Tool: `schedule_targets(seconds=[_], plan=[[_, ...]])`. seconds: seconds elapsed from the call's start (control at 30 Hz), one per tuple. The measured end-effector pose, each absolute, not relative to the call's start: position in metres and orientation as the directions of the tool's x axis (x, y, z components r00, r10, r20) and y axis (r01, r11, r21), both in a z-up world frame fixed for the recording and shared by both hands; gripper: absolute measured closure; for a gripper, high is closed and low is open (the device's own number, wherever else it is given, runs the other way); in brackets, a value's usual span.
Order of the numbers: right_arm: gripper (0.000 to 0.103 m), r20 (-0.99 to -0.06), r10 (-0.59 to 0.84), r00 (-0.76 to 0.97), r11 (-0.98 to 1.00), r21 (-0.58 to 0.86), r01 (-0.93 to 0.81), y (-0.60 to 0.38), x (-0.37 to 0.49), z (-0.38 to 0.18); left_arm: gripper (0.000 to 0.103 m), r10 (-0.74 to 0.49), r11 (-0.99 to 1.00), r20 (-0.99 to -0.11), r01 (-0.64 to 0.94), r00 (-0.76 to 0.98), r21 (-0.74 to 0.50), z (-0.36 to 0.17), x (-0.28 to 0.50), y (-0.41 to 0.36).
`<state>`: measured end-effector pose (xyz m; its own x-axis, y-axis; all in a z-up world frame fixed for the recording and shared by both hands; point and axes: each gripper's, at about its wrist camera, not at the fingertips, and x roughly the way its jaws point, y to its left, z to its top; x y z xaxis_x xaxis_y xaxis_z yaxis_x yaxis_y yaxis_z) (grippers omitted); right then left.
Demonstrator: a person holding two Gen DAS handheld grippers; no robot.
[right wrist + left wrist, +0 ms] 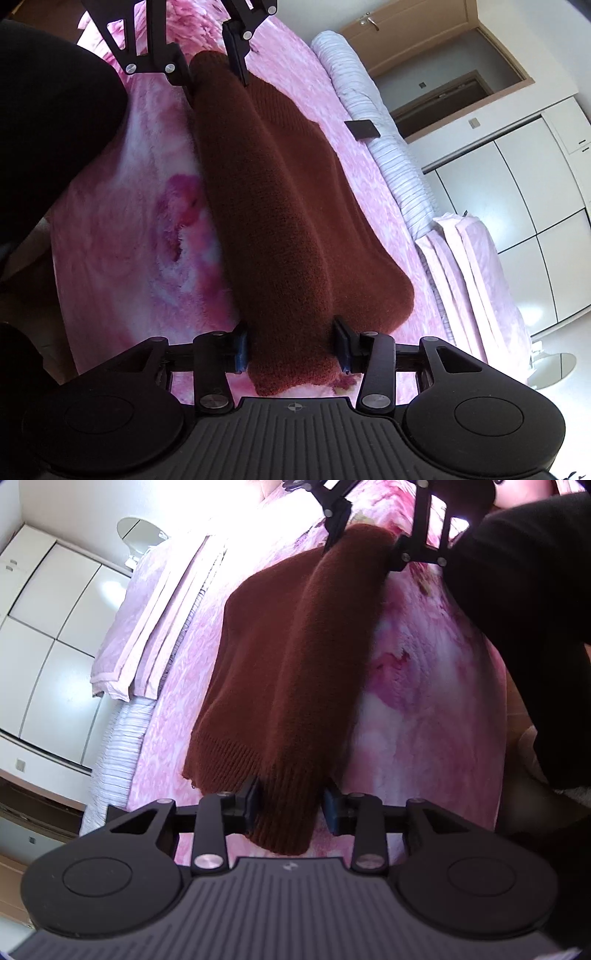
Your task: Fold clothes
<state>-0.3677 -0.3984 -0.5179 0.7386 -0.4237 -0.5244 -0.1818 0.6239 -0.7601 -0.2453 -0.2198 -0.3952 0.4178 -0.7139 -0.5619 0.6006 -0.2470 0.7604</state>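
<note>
While the rust-brown sweater [288,672] lies across the pink floral blanket [424,709], its near long edge is lifted in a fold. The left gripper [291,805] is clamped on the ribbed hem end, and the right gripper [291,343] is clamped on the opposite end.
</note>
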Motion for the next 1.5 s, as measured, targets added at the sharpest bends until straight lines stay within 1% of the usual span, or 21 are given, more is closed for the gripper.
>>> schedule_targets(seconds=[0.1, 0.2, 0.27, 0.37, 0.47, 0.57, 0.63, 0.7, 0.77, 0.83, 0.93, 1.07, 1.2, 1.3, 1.33, 1.4, 1.43, 1.5], plan=[[0.059, -0.528, -0.427, 0.734, 0.619, -0.763, -0.188, -0.399, -0.365, -0.518, 0.065, -0.724, -0.258, -0.549, 0.575, 0.418, 0.776, -0.397, -0.247, -0.222], [0.058, -0.545, -0.425, 0.722, 0.634, -0.749, -0.192, -0.398, -0.367, -0.513, 0.064, -0.733, -0.276, -0.577, 0.618, 0.36, 0.736, -0.388, -0.25, -0.223], [0.056, -0.574, -0.391, 0.719, 0.691, -0.699, -0.183, -0.399, -0.372, -0.502, 0.064, -0.738, -0.299, -0.604, 0.657, 0.301, 0.692, -0.378, -0.25, -0.221], [0.055, -0.61, -0.324, 0.724, 0.82, -0.563, -0.108, -0.415, -0.388, -0.482, 0.064, -0.741, -0.305, -0.625, 0.705, 0.247, 0.641, -0.361, -0.244, -0.22], [0.055, -0.625, -0.269, 0.733, 0.918, -0.396, -0.001, -0.437, -0.404, -0.466, 0.064, -0.767, -0.289, -0.597, 0.702, 0.237, 0.651, -0.343, -0.239, -0.227], [0.055, -0.62, -0.217, 0.754, 0.972, -0.21, 0.107, -0.465, -0.418, -0.454, 0.063, -0.789, -0.258, -0.575, 0.734, 0.215, 0.628, -0.324, -0.233, -0.249], [0.055, -0.585, -0.151, 0.797, 0.988, -0.062, 0.141, -0.486, -0.427, -0.444, 0.063, -0.8, -0.233, -0.567, 0.768, 0.198, 0.597, -0.315, -0.228, -0.269], [0.055, -0.538, -0.102, 0.837, 0.983, 0.072, 0.166, -0.507, -0.431, -0.436, 0.061, -0.8, -0.214, -0.57, 0.8, 0.185, 0.561, -0.311, -0.222, -0.291], [0.055, -0.517, -0.099, 0.851, 0.967, 0.152, 0.205, -0.529, -0.426, -0.431, 0.06, -0.798, -0.201, -0.577, 0.824, 0.176, 0.529, -0.31, -0.215, -0.314], [0.054, -0.499, -0.1, 0.861, 0.949, 0.212, 0.233, -0.549, -0.414, -0.426, 0.06, -0.79, -0.19, -0.586, 0.839, 0.178, 0.51, -0.312, -0.207, -0.335], [0.054, -0.492, -0.058, 0.869, 0.915, 0.321, 0.243, -0.582, -0.383, -0.422, 0.06, -0.772, -0.174, -0.606, 0.855, 0.189, 0.488, -0.32, -0.194, -0.355], [0.054, -0.471, 0.036, 0.881, 0.848, 0.482, 0.223, -0.625, -0.335, -0.436, 0.059, -0.74, -0.144, -0.64, 0.88, 0.209, 0.453, -0.335, -0.177, -0.365], [0.054, -0.491, 0.091, 0.866, 0.765, 0.591, 0.255, -0.658, -0.299, -0.456, 0.058, -0.713, -0.122, -0.667, 0.898, 0.217, 0.423, -0.351, -0.162, -0.362], [0.054, -0.491, 0.146, 0.859, 0.689, 0.673, 0.268, -0.673, -0.284, -0.472, 0.056, -0.717, -0.096, -0.665, 0.915, 0.209, 0.392, -0.356, -0.152, -0.356], [0.054, -0.488, 0.139, 0.862, 0.704, 0.66, 0.26, -0.67, -0.286, -0.469, 0.055, -0.721, -0.086, -0.662, 0.92, 0.208, 0.383, -0.356, -0.15, -0.355], [0.089, -0.479, 0.12, 0.87, 0.742, 0.625, 0.242, -0.663, -0.289, -0.46, 0.055, -0.734, -0.069, -0.644, 0.92, 0.216, 0.387, -0.352, -0.153, -0.353], [0.093, -0.474, 0.11, 0.873, 0.76, 0.607, 0.233, -0.659, -0.291, -0.455, 0.055, -0.744, -0.066, -0.631, 0.916, 0.219, 0.395, -0.35, -0.155, -0.351], [0.093, -0.464, 0.092, 0.881, 0.794, 0.568, 0.216, -0.652, -0.294, -0.446, 0.055, -0.763, -0.07, -0.609, 0.909, 0.216, 0.411, -0.346, -0.16, -0.347]])
